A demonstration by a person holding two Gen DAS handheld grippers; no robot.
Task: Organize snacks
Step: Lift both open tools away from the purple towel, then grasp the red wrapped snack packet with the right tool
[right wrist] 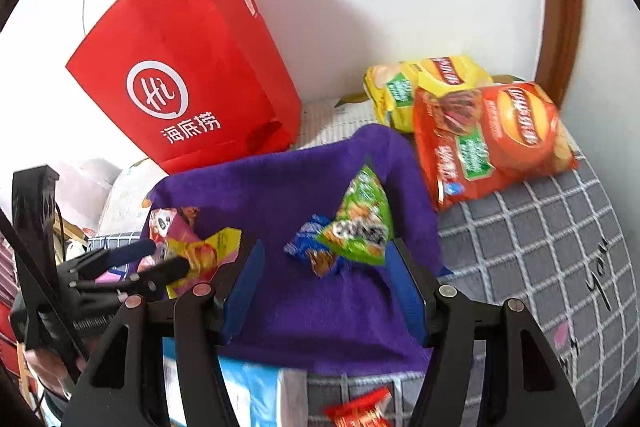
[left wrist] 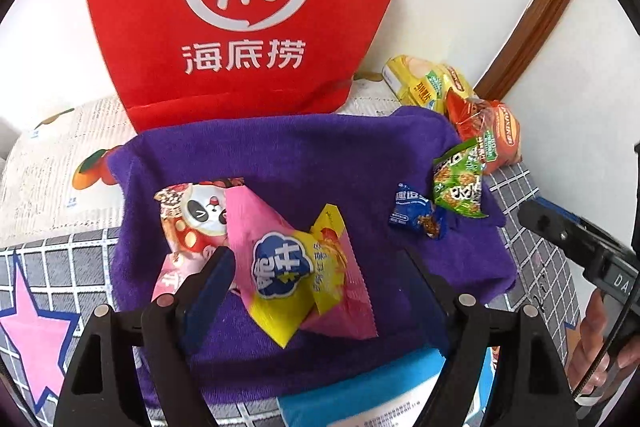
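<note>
**Tongs open over snacks on purple towel**

Left gripper (left wrist: pixel 316 279): jaws apart, nothing pinched; the pink-and-yellow packet (left wrist: pixel 304 267) lies loose between them, clear of both pads. Angled steeply down at the towel (left wrist: pixel 320 155).

Right gripper (right wrist: pixel 324 283): jaws apart and empty, angled down just short of the green packet (right wrist: pixel 360 223) and blue candy (right wrist: pixel 310 247).

Pink-and-yellow packet: crinkled pillow pack, blue cloud logo, serrated edge; long axis diagonal, upper left to lower right in the left view. Beside it, partly tucked under, a panda packet (left wrist: pixel 192 219).

Green packet: triangular, point away from the camera, touching the blue candy at the towel's right.

Chip bags, yellow (right wrist: pixel 424 83) and orange (right wrist: pixel 492 139), lie off the towel by the wall. Red bag (right wrist: pixel 188 67) stands upright behind.
</note>
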